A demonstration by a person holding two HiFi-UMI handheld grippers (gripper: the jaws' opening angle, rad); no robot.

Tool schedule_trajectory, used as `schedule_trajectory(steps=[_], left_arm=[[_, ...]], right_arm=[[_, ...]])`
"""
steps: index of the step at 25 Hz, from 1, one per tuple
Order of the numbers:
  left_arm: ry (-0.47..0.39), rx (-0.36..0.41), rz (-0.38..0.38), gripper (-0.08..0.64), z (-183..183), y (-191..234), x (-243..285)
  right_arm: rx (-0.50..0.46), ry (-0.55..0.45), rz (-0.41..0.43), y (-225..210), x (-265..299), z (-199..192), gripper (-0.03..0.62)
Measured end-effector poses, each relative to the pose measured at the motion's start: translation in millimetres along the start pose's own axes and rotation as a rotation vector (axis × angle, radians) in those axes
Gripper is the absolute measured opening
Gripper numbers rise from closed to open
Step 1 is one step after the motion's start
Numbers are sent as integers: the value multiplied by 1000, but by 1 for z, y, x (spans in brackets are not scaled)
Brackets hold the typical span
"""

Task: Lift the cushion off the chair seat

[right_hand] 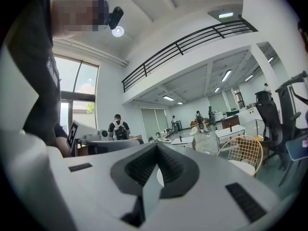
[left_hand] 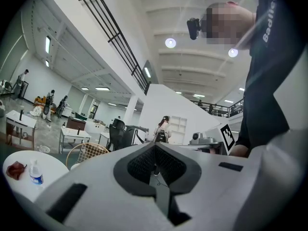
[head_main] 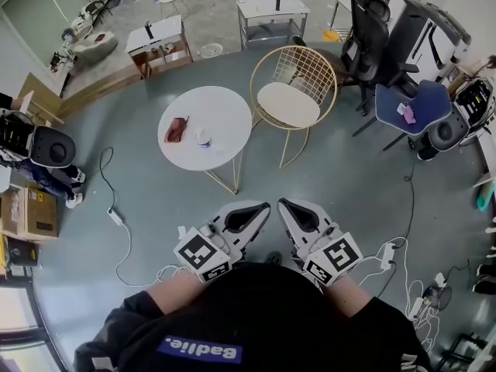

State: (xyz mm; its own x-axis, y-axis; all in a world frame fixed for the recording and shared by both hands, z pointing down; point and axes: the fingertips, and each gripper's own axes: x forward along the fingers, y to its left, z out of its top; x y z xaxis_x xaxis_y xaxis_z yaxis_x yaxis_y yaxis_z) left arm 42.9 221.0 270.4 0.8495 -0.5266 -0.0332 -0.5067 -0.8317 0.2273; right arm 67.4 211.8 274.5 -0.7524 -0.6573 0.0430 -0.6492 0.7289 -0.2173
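Observation:
A round cream cushion (head_main: 288,103) lies on the seat of a gold wire chair (head_main: 294,72) beyond a round white table (head_main: 225,134). The chair also shows small in the left gripper view, the gold wire chair (left_hand: 86,153), and at the right of the right gripper view, the gold wire chair (right_hand: 243,153) with the cushion (right_hand: 243,167). Both grippers are held close to the person's body, well short of the chair. My left gripper (head_main: 265,205) is shut with nothing in it. My right gripper (head_main: 282,202) is shut and empty too.
On the white table lie a dark red cloth (head_main: 176,129) and a small bottle (head_main: 204,139). Office chairs (head_main: 415,107) stand right of the wire chair. Cables and power strips (head_main: 116,217) trail on the grey floor at both sides. Desks (head_main: 271,10) and people stand further back.

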Motion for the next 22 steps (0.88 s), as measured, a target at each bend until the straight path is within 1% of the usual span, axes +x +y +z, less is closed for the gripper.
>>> schedule_trajectory(steps=[5, 9, 15, 22], left_arm=[[7, -14, 38, 3, -9, 5, 5], [1, -21, 48, 3, -9, 25, 9], [-12, -34, 18, 3, -4, 70, 22], [-16, -31, -37, 3, 16, 148, 30]], right_arm=[[10, 20, -3, -18, 3, -8, 26], [8, 37, -6, -29, 18, -11, 27], [-17, 66, -30, -54, 58, -11, 28], [-59, 63, -95, -77, 128, 3, 28]])
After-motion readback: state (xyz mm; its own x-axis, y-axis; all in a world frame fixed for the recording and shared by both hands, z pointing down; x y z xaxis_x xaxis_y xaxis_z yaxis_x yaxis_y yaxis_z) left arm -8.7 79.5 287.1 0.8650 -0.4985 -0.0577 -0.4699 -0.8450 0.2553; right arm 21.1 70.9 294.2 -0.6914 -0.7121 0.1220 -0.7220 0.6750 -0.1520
